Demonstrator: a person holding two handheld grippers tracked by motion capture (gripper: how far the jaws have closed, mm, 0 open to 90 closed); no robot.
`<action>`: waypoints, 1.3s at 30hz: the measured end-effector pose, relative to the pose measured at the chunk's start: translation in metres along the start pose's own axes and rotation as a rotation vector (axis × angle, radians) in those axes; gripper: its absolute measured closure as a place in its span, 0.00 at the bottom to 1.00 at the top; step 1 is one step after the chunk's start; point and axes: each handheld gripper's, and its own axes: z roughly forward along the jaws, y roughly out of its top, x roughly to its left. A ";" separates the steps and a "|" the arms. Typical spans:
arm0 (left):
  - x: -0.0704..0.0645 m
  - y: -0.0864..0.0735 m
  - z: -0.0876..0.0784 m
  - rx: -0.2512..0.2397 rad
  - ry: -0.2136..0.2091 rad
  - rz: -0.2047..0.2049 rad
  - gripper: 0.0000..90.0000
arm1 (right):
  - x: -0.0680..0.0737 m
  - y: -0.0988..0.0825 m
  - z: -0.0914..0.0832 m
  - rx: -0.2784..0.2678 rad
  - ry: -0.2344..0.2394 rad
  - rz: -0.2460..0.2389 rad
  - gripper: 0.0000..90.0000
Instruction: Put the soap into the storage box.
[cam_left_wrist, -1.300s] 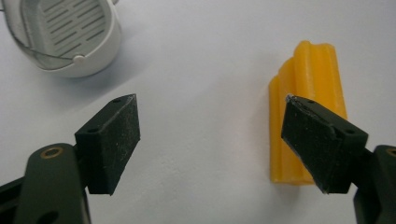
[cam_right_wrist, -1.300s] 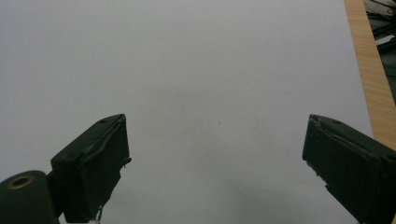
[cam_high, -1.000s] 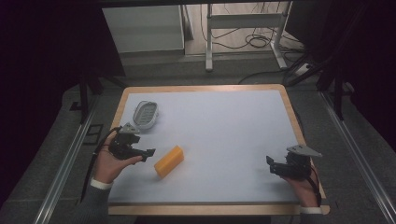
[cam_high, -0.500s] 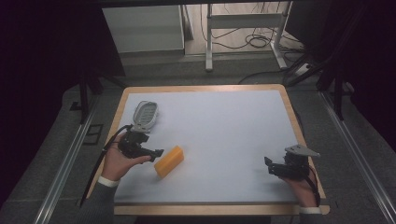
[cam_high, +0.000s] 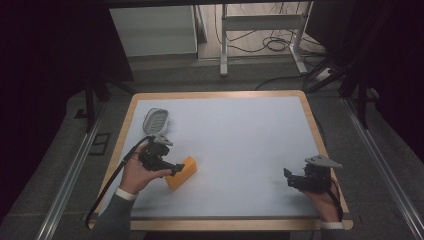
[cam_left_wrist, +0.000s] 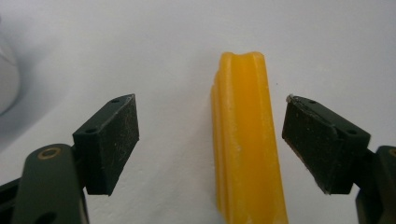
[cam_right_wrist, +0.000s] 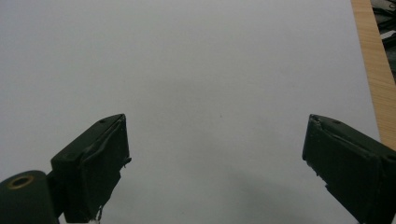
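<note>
The left gripper (cam_left_wrist: 210, 140) stands with its jaws spread wide around the yellow block (cam_left_wrist: 245, 144), which lies on the white table (cam_high: 240, 140) near its left side, touching neither pad. The right gripper (cam_right_wrist: 215, 163) rests near the right edge, jaws wide over bare surface.

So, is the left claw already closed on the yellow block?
No, in the left gripper view the left claw is open, and the yellow block lies between its two jaws with a gap on each side.
</note>
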 end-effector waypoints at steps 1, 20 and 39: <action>-0.001 0.000 0.003 0.008 -0.006 0.001 0.22 | 0.000 0.000 0.000 0.000 -0.001 0.000 0.08; -0.014 -0.002 0.036 0.103 0.001 -0.021 0.33 | 0.002 -0.001 0.002 0.012 -0.006 -0.009 0.08; -0.021 -0.008 0.051 0.135 0.007 -0.009 0.67 | 0.004 -0.001 0.002 0.017 -0.008 -0.005 0.08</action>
